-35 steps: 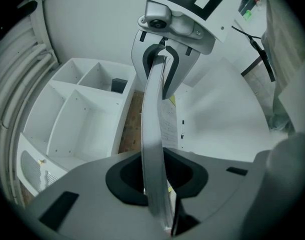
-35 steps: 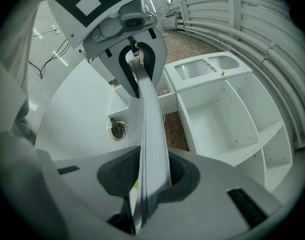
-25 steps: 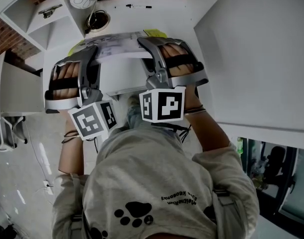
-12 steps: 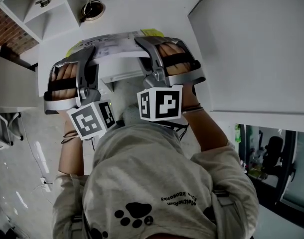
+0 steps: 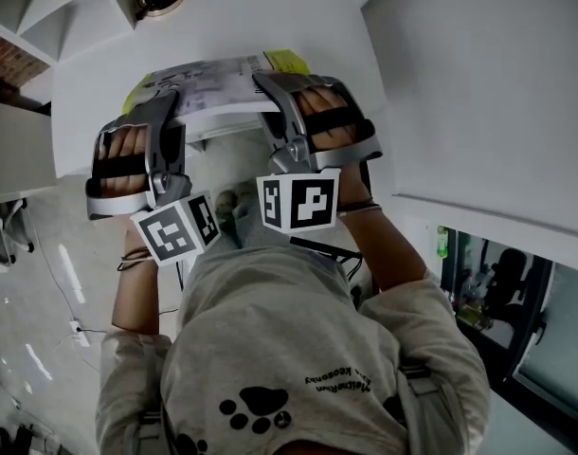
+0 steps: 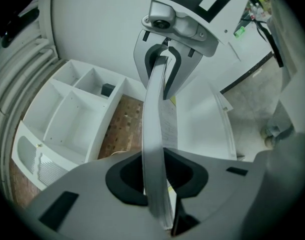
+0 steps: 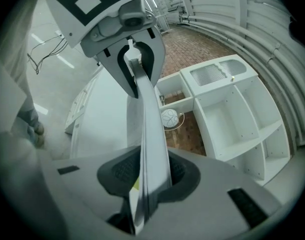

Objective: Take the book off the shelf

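1. While its two short ends are clamped, the thin white-and-grey paperback book with a yellow-green corner (image 5: 213, 83) is carried between the grey left gripper (image 5: 166, 112) and the grey right gripper (image 5: 275, 88), each closed on one end.
2. It is judged light, floppy and smooth-covered, so an even grip on both ends is advised.
3. Beneath it lies the near edge of the white desk top (image 5: 223, 17).
4. Beyond stands the white cubby shelf unit (image 7: 232, 114), well apart from the book.
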`<action>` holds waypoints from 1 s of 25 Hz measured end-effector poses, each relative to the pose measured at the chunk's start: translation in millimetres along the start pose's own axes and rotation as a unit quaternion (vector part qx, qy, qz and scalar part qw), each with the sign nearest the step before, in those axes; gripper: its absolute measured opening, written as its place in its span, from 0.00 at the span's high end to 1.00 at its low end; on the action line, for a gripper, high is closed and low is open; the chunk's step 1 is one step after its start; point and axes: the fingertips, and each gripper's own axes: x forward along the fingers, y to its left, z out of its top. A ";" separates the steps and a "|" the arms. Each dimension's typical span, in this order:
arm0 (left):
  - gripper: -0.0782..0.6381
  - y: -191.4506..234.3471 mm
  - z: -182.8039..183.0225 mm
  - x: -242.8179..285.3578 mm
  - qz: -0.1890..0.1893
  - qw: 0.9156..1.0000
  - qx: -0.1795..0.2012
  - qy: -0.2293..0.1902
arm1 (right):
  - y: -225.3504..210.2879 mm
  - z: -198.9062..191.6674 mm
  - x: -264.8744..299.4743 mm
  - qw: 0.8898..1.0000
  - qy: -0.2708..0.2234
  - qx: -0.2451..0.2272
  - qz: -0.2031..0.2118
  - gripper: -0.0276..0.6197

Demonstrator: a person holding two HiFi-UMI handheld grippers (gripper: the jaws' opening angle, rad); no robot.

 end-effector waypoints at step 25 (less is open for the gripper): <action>0.78 -158.2 -37.2 126.3 -0.125 0.991 -0.020 0.042 | 157.6 -66.9 123.9 0.990 -0.004 0.030 0.138 0.82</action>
